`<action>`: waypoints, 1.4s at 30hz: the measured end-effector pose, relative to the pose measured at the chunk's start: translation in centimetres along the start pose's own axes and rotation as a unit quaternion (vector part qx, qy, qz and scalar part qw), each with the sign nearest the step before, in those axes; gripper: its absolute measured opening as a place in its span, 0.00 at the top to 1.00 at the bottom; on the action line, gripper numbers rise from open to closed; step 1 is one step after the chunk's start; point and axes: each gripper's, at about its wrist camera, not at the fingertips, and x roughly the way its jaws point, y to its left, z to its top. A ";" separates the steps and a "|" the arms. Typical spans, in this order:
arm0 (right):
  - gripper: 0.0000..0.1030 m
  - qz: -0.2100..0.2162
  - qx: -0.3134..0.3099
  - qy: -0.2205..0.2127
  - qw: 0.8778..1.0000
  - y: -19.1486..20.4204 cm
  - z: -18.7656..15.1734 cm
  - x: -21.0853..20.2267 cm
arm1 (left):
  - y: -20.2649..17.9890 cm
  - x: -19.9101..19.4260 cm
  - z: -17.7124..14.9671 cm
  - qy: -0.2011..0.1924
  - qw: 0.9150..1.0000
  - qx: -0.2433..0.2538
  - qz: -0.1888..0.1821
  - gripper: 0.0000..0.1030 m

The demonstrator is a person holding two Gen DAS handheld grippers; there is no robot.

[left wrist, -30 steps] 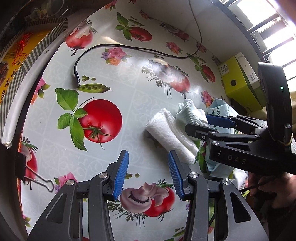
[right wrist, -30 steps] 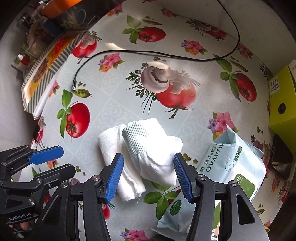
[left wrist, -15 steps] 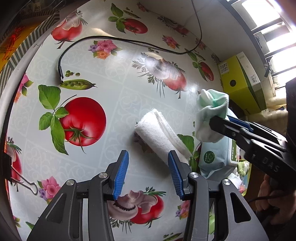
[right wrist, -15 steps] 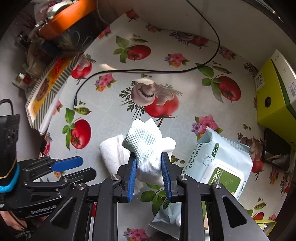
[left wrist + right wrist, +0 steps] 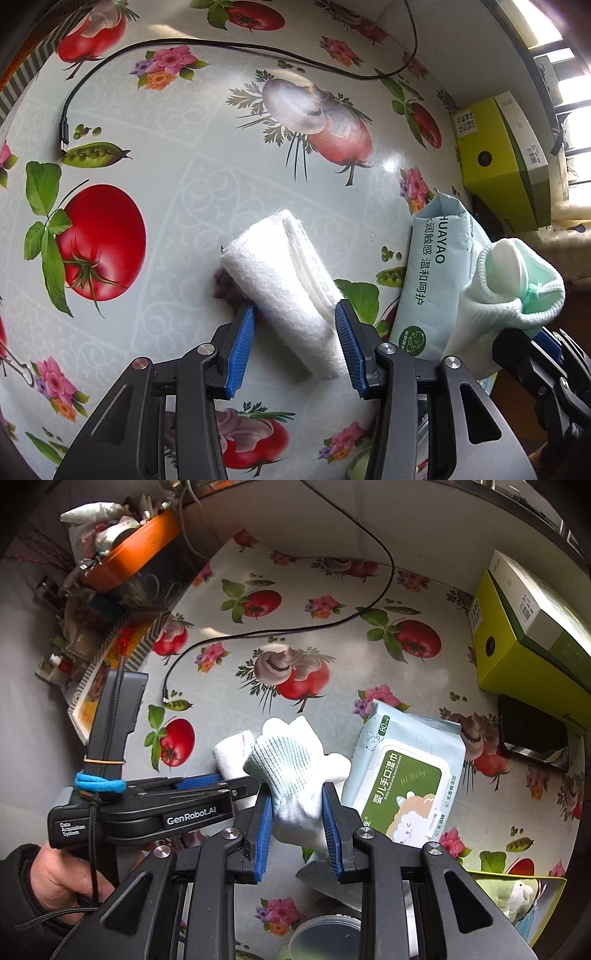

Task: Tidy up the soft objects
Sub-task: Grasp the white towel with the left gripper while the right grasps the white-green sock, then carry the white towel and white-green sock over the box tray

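A rolled white towel (image 5: 291, 291) lies on the tomato-print tablecloth (image 5: 184, 206). My left gripper (image 5: 293, 341) is open, its blue pads on either side of the towel's near end, low over the table. My right gripper (image 5: 297, 827) is shut on a pale mint knitted sock bundle (image 5: 293, 771) and holds it up above the table. The bundle also shows at the right in the left wrist view (image 5: 506, 291). The towel's far end peeks out behind the bundle in the right wrist view (image 5: 231, 751).
A pack of baby wipes (image 5: 406, 775) lies right of the towel. A yellow-green box (image 5: 524, 635) and a dark phone (image 5: 532, 734) sit at the right. A black cable (image 5: 221, 48) runs across the far table. Orange tray clutter (image 5: 125, 557) stands far left.
My right gripper closed on the sock bundle and lifted it off the table. My left gripper moved forward so its open pads now flank the towel.
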 end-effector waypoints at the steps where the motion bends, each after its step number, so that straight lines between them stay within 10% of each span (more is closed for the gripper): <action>1: 0.76 0.001 0.002 -0.002 1.000 -0.1 -0.1 -0.2 | -0.3 0.1 0.0 -0.004 1.000 0.006 0.001 0.56; 8: 0.76 0.004 0.011 -0.011 1.000 -0.2 -1.1 -1.4 | -1.1 -0.1 -0.3 -0.007 0.999 0.045 0.010 0.85; 42: 0.76 -0.004 0.089 -0.048 0.995 -2.8 -9.6 -8.4 | -7.3 -9.8 -6.9 -0.059 0.978 0.196 -0.035 0.86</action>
